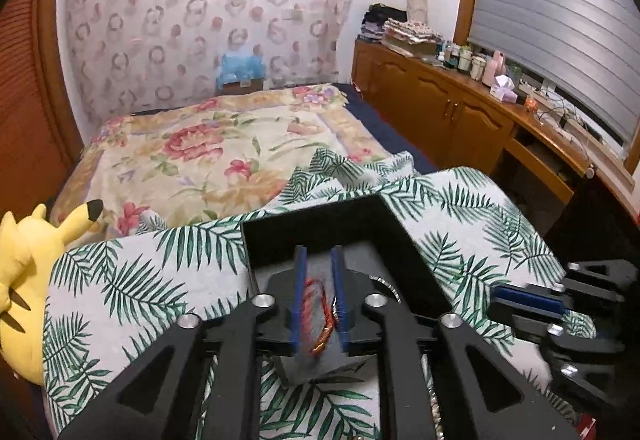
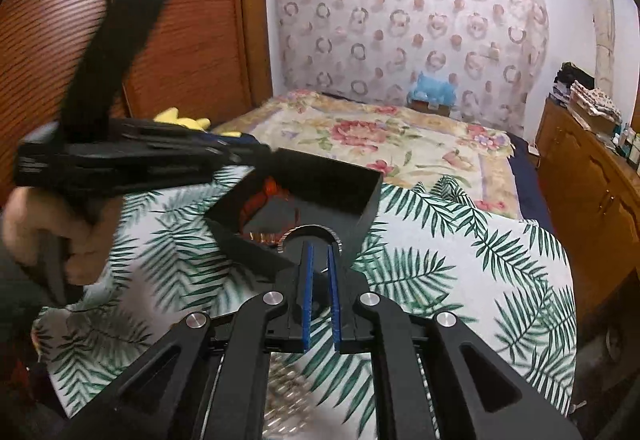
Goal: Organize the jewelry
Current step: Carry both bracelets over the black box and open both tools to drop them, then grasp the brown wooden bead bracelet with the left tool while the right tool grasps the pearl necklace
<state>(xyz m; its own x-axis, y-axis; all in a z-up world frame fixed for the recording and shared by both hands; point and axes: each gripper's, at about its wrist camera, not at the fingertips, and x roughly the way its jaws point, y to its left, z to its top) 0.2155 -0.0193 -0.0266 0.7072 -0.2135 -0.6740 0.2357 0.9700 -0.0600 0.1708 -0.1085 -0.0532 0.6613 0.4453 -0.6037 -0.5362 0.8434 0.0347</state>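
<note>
Behind everything is a bed (image 1: 224, 143) with a flowery cover, and a wall hanging with rings on it. From the left wrist view, a cloth with green leaves (image 1: 132, 280) covers the surface, and a black box (image 1: 320, 224) sits open on it. The left gripper (image 1: 320, 292) reaches over the box. Its blue fingers (image 1: 300, 304) are close together, with a small gap, and a red and orange twisted bracelet (image 1: 320, 316) hangs between them over the grey floor of the box. A silver chain (image 1: 386, 286) peeks out just beside the right finger. The right gripper (image 1: 532, 300) shows at the right edge, blurry, near the box. A yellow plush toy (image 1: 28, 280) lies at the left edge. A wooden cabinet (image 1: 460, 111) with bottles stands under the window.

From the right wrist view, the same black box (image 2: 320, 183) sits on the leaf cloth (image 2: 440, 260). The orange bracelet (image 2: 260, 199) is inside the box, under the tip of the left gripper (image 2: 256, 155), which a hand (image 2: 52, 236) holds. The right gripper (image 2: 320, 280) points at the near side of the box. Its blue fingers (image 2: 307, 292) are a little apart and hold nothing. Shiny chain links (image 2: 288, 400) lie blurry on the cloth below it.
</note>
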